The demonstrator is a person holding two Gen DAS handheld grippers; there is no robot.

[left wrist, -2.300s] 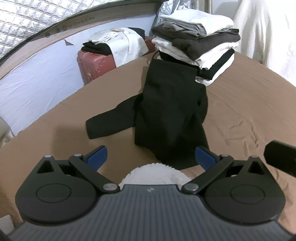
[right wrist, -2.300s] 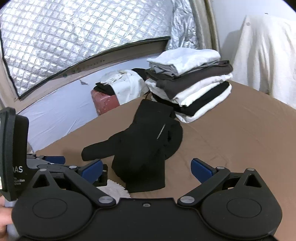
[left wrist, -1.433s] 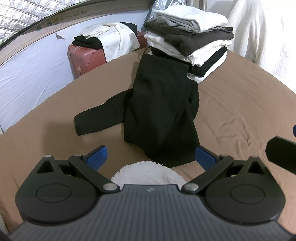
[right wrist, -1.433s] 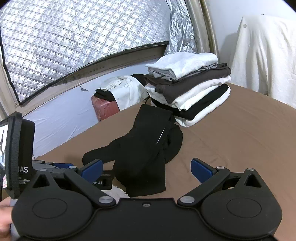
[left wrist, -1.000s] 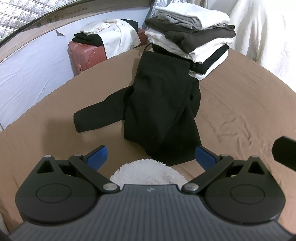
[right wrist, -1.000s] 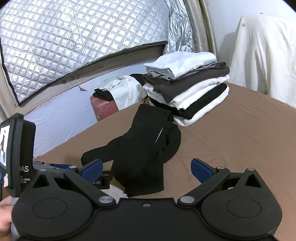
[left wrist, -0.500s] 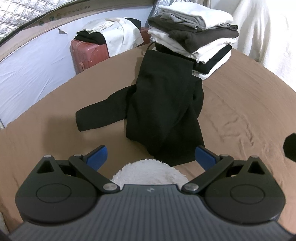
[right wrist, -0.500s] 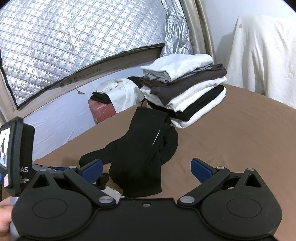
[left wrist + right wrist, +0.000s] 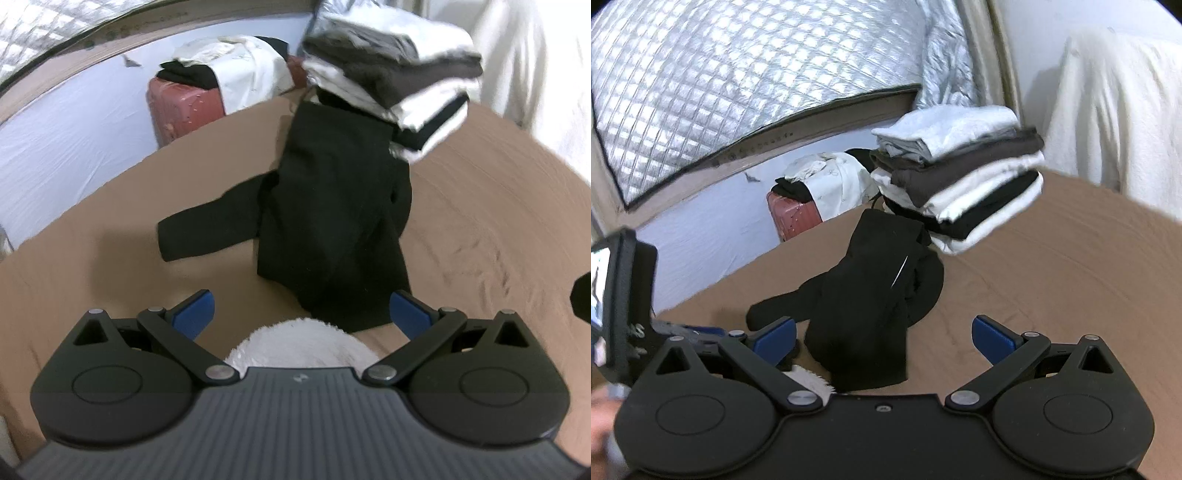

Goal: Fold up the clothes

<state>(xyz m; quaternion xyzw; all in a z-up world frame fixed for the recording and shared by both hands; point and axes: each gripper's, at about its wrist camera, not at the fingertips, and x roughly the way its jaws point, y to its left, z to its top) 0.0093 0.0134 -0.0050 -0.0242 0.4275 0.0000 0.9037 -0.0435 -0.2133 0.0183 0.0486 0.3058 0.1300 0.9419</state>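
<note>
A red suitcase (image 9: 184,107) draped with loose garments is seen at far left, off the brown bed (image 9: 498,221). One sleeve (image 9: 207,229) is left splayed leftward from the black garment (image 9: 332,221), whose body is doubled lengthwise, likely partway folded. It is spread ahead of the left gripper (image 9: 301,310) and right gripper (image 9: 882,336), both held wide apart above it, empty. The folded stack (image 9: 960,184) is kept behind, probably as the destination.

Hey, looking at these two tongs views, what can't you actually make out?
- Black garment: near hem hidden behind the right tongs body, right view.
- Folded stack: layers smeared by motion blur, left view.
- White fluffy thing: mostly covered by the left tongs, unidentifiable.
</note>
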